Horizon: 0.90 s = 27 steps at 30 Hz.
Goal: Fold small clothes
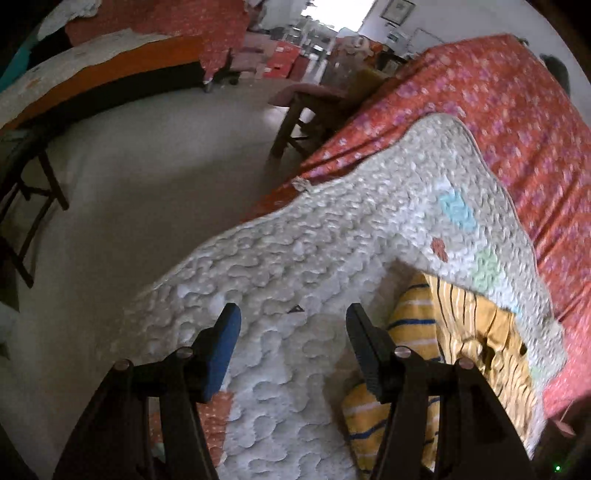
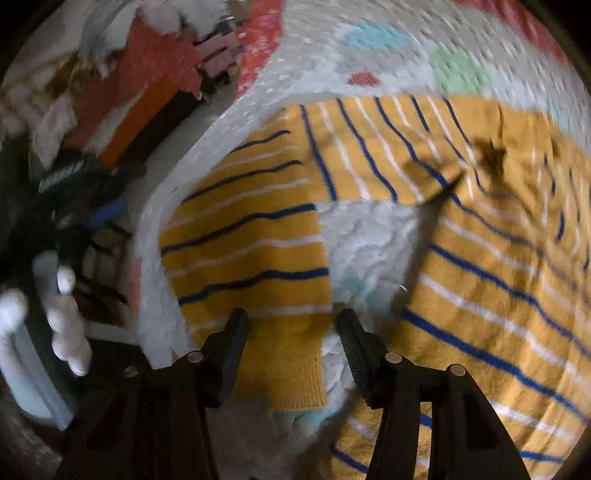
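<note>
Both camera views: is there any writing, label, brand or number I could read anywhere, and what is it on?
No text can be read in either view.
The framed picture on the far wall: too small to make out.
The red boxes on the floor far back: any print is too small and blurred.
The striped yellow sweater and the white quilt: patterns only, no label showing.

Sweater (image 2: 480,280) soft matt knit, ribbed cuff. Quilt (image 1: 295,240) puckered matt cotton cloth. Tongs (image 1: 291,332) matt black plastic, shiny metal pins.
</note>
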Motion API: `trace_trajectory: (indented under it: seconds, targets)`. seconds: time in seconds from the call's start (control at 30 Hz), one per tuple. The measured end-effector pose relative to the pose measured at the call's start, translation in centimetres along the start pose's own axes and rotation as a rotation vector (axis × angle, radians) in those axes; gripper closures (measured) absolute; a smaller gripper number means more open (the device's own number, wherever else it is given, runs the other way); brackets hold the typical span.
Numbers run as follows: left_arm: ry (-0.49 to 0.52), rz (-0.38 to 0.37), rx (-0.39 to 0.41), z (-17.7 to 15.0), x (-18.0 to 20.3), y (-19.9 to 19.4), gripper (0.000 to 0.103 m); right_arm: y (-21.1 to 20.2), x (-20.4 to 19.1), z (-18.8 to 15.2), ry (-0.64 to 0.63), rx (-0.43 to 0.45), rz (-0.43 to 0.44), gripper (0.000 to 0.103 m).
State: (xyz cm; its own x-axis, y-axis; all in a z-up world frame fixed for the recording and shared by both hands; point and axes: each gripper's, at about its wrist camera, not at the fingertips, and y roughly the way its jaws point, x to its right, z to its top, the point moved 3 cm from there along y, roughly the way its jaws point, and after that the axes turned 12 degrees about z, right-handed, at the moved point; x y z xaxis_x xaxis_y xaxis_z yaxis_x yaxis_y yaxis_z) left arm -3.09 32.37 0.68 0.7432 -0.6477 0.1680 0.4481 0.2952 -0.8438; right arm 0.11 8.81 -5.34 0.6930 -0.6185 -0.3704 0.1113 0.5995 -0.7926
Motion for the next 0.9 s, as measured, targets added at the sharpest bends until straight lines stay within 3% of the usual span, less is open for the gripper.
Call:
trace_trajectory:
  seconds: [0.03,0.13,0.27,0.47,0.6,0.67,0.73,0.83,0.9]
  targets:
    - [0.015,-0.001,0.001,-0.2,0.3,0.0,0.045,-0.1,-0.3,0.0,-0.021,-0.017,0.013,0.092]
    - [0.045,-0.009,0.008,-0.5,1.2,-0.3,0.045,-3.0,-0.4,0.8,-0.041,0.029,0.025,0.093]
    - [0.061,-0.014,0.006,-0.7,1.8,-0.3,0.045,-9.9,2.8,2.9,-0.033,0.15,-0.076,0.093]
    - [0.101,-0.036,-0.012,-1.2,3.0,0.0,0.044,-20.3,15.8,2.3,0.151,0.243,-0.377,0.093]
    - [0.158,-0.061,-0.029,-1.9,4.7,0.1,0.044,-23.7,25.9,-0.7,0.315,0.213,-0.597,0.092]
    - [0.207,-0.066,-0.033,-2.5,6.0,0.0,0.044,-24.2,30.2,-1.8,0.384,0.158,-0.658,0.088]
    - [0.258,-0.082,-0.053,-3.3,7.6,-0.1,0.044,-23.9,32.2,-3.0,0.42,0.142,-0.654,0.081]
    - [0.325,-0.134,-0.089,-4.3,10.5,-0.7,0.044,-25.7,32.2,-4.5,0.457,0.26,-0.63,0.05]
    - [0.373,-0.16,-0.102,-4.7,13.1,-1.1,0.043,-27.0,32.6,-5.3,0.497,0.335,-0.586,0.05]
